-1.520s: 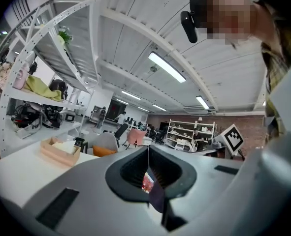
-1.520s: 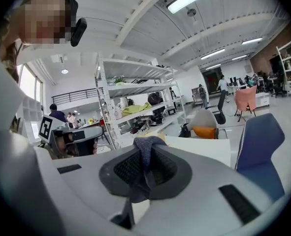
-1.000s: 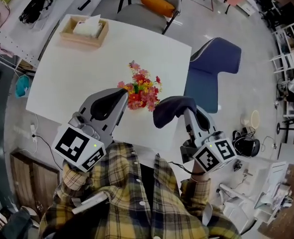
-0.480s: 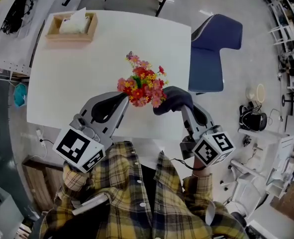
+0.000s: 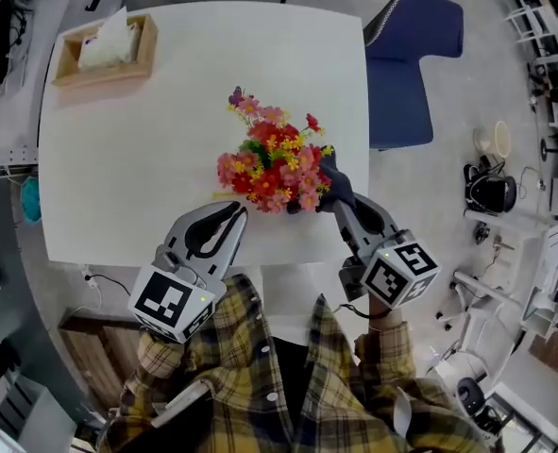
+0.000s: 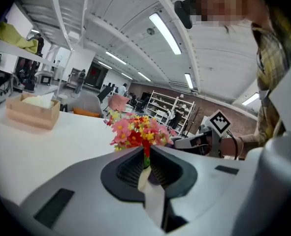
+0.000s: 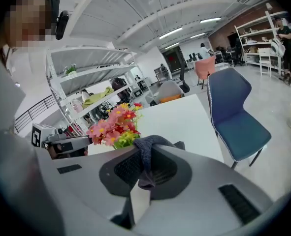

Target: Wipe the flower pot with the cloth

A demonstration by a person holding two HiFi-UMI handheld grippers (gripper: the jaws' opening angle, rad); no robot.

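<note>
Flowers near the lower edge of the white surface.
Right tool clamps a dark cloth just beside them; left tool sits closed, lower left.

A white table stands on grey floor beside a blue chair.

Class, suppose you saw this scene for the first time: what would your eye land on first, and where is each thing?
The bright red, pink and yellow flowers stand out, toward the near right side of the white table. Right beside them, the right gripper grips a dark cloth. A wooden tissue box sits at the table's far left corner.
</note>
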